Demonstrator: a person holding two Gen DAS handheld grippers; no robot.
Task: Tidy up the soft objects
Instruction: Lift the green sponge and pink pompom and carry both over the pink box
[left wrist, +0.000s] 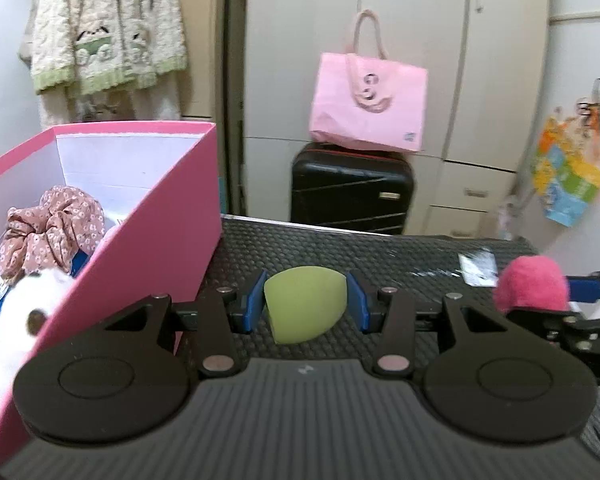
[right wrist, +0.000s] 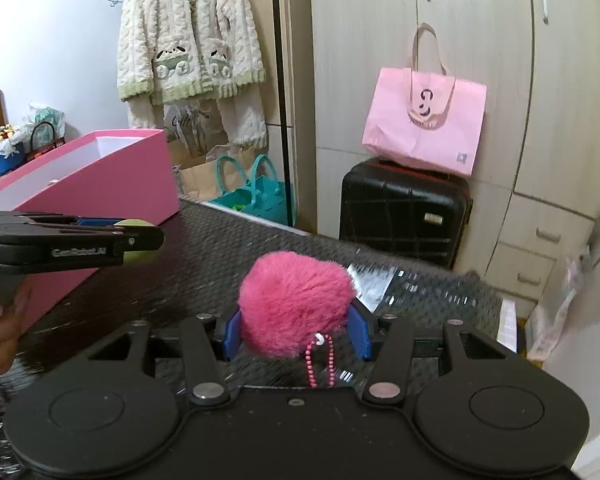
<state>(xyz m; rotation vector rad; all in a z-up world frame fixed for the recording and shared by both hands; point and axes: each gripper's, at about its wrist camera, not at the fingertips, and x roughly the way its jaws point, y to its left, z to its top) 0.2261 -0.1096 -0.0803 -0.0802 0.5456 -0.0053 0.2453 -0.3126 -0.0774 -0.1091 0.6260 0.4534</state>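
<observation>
My left gripper [left wrist: 306, 306] is shut on a green teardrop makeup sponge [left wrist: 302, 306], held above the black table just right of the pink box [left wrist: 168, 248]. The box holds a floral pink scrunchie [left wrist: 52, 232] and a white plush [left wrist: 16, 320]. My right gripper [right wrist: 296, 330] is shut on a fluffy pink pom-pom [right wrist: 294, 306] with a pink bead chain [right wrist: 320, 360] hanging from it. The pom-pom also shows at the right in the left wrist view [left wrist: 532, 284]. The left gripper with the sponge appears at the left of the right wrist view [right wrist: 72, 240], next to the pink box [right wrist: 100, 188].
The black textured table [right wrist: 204, 264] carries a shiny plastic wrapper [right wrist: 374, 284] at its far side. Behind it stand a black suitcase [right wrist: 404, 208] with a pink tote bag [right wrist: 424, 120], a wardrobe [right wrist: 500, 80], teal bags [right wrist: 256, 196] and a hanging cream cardigan [right wrist: 188, 40].
</observation>
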